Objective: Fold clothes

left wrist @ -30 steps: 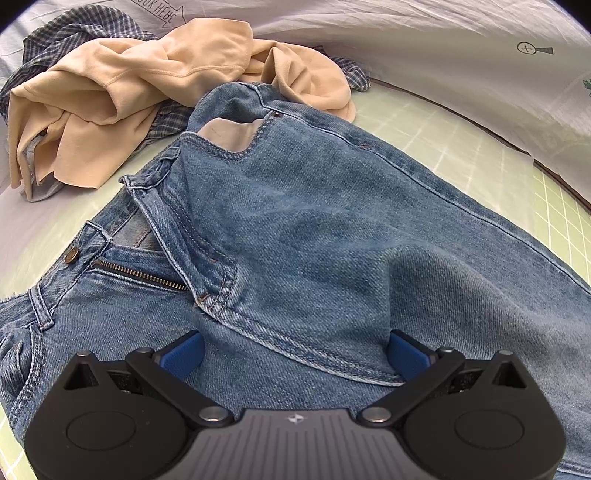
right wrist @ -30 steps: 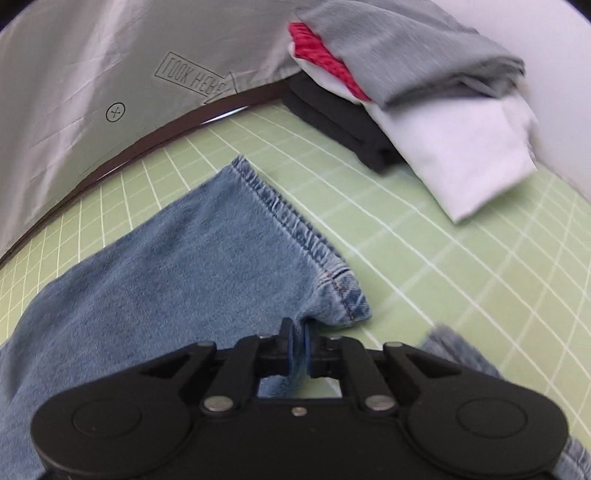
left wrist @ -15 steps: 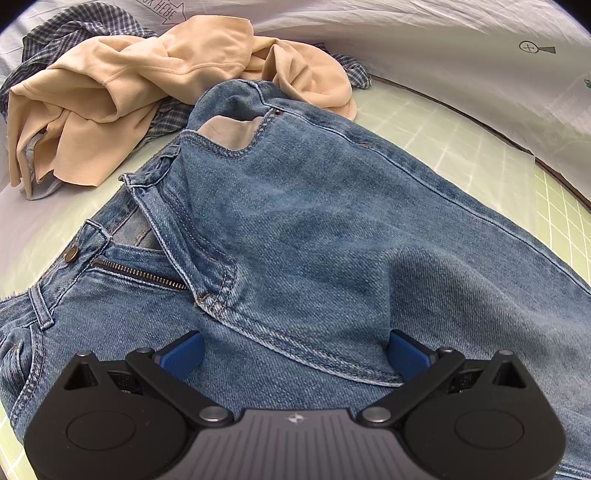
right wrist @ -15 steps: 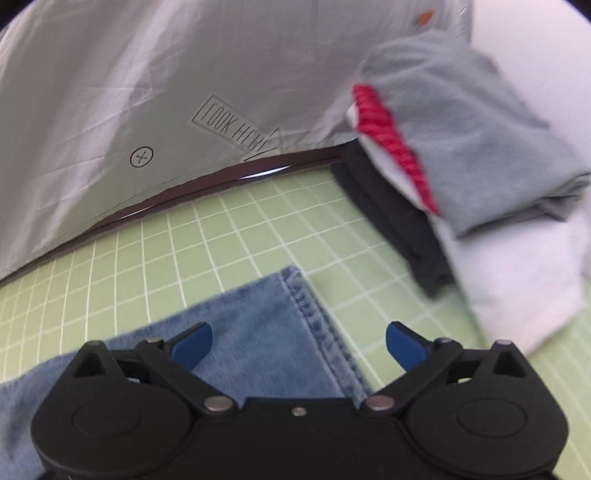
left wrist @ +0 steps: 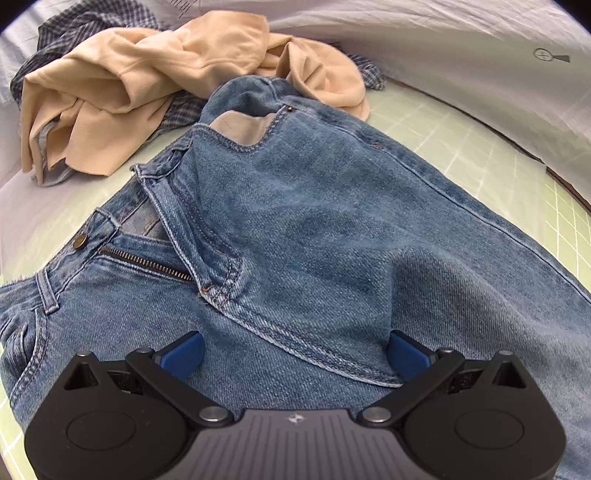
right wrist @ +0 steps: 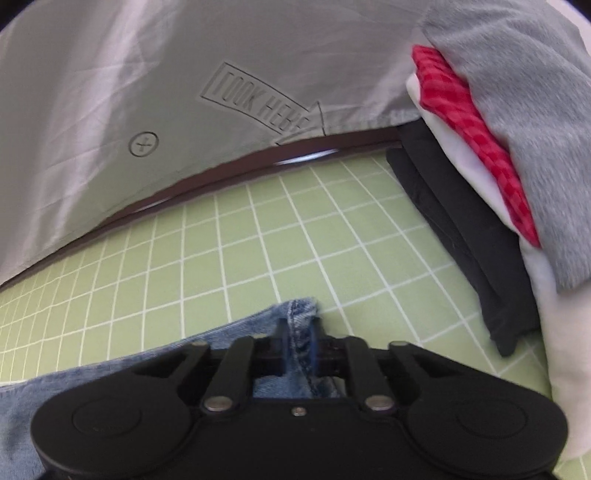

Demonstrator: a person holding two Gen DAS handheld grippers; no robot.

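Blue jeans point(left wrist: 314, 229) lie spread on a green grid mat point(left wrist: 443, 147), waistband and open zipper at the left in the left wrist view. My left gripper point(left wrist: 293, 352) stands open over the crotch seam, its blue pads point(left wrist: 183, 354) resting on the denim wide apart. In the right wrist view my right gripper point(right wrist: 299, 332) is shut on the hem of a jeans leg point(right wrist: 301, 314), whose bunched edge sticks out between the pads. The rest of that leg trails off to the lower left.
A beige garment point(left wrist: 147, 81) lies crumpled on a plaid shirt point(left wrist: 92, 22) beyond the waistband. Folded clothes are stacked at the right point(right wrist: 517, 147): grey, red, white, black. A white sheet point(right wrist: 147, 92) covers the area past the mat's dark edge point(right wrist: 221, 173).
My right gripper let go of one hem corner, opened wide, moved across the leg end and has shut on the hem again. The left gripper and the jeans' top have not moved.
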